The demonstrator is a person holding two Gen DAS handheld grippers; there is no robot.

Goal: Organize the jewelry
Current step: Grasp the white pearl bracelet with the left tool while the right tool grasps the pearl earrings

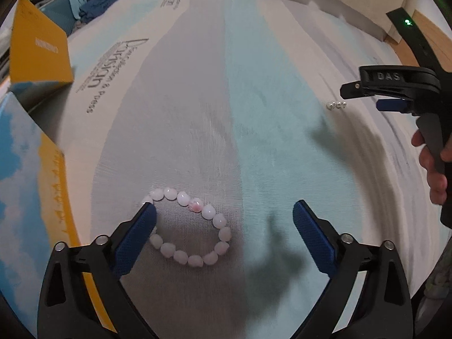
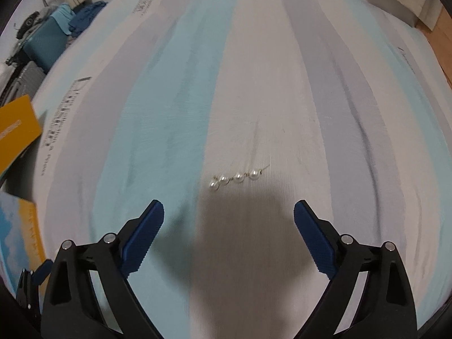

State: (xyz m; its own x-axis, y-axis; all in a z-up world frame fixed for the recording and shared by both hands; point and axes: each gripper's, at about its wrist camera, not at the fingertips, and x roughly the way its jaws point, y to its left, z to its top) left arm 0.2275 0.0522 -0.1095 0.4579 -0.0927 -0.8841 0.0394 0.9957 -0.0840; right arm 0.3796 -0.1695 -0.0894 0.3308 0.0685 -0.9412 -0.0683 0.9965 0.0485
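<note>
1. The pink bead bracelet lies flat as a closed oval on a grey stripe of the striped bedsheet, its long axis slanting from upper left to lower right in the left wrist view.
2. The left gripper stands with jaws wide apart and nothing clamped; its left pad overlaps the bracelet's left end, though contact cannot be told, while the right pad is well clear over the teal stripe.
3. The pearl strand lies on a white stripe in a nearly straight line, rising slightly to the right, just ahead of the right gripper, whose jaws are spread and empty.
4. Open sheet surrounds both pieces; the yellow and sky-printed boxes crowd the sheet's left edge, near the bracelet.
</note>
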